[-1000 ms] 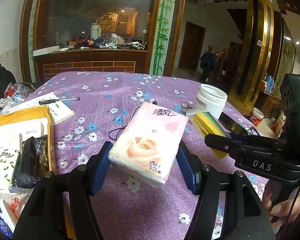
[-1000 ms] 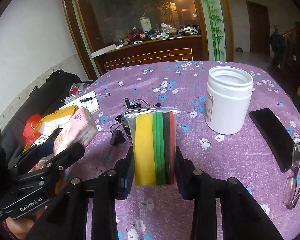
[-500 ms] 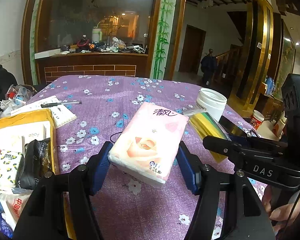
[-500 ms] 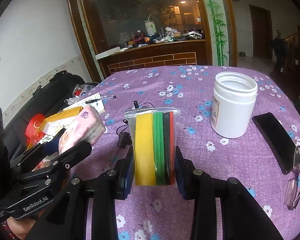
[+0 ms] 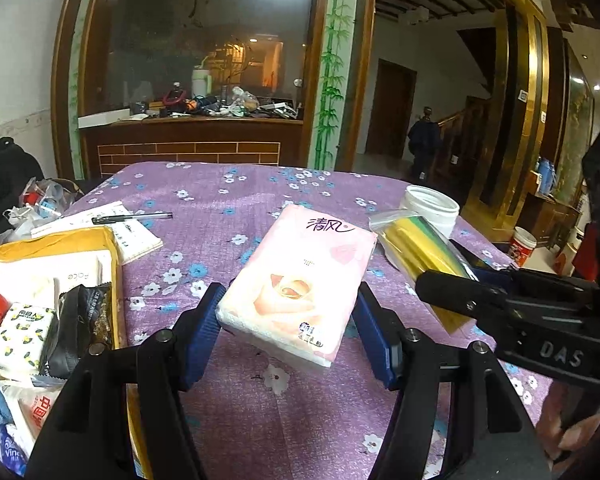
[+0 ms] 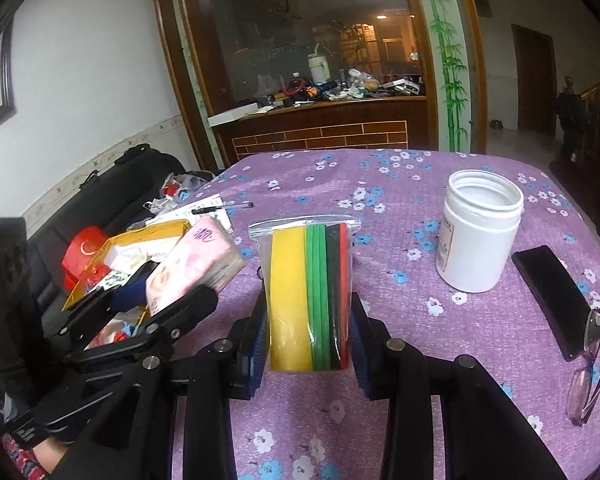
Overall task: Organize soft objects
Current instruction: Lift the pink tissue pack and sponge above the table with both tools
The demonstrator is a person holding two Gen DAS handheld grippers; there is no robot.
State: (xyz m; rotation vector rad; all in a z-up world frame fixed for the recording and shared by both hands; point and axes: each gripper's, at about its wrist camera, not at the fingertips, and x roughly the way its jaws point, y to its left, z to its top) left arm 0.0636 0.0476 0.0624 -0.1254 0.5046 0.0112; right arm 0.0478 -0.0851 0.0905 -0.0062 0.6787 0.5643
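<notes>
The pink tissue pack (image 5: 300,280) is riding clear of the purple flowered worktop (image 5: 228,200), its long axis pointing away from the holder and its short sides being pinched between the blue pads of the left tool (image 5: 288,332), whose jaws are closed only as far as the pack's width allows. Just to its right, the clear zip bag of yellow, green, black and red sheets (image 6: 310,296) is standing upright in the right tool (image 6: 308,344), which is likewise clamping it across its thickness with the sealed top upward. What the coming move seems to be turning on is the yellow box (image 5: 112,248) sitting at the left edge of the worktop, already stuffed with small packets: it is lying to the left of both loads, and the left tool with its tissue pack is the nearer of the two. The white jar (image 6: 480,232), black phone (image 6: 548,296) and glasses (image 6: 592,360) are lying well off to the right, out of the way.
</notes>
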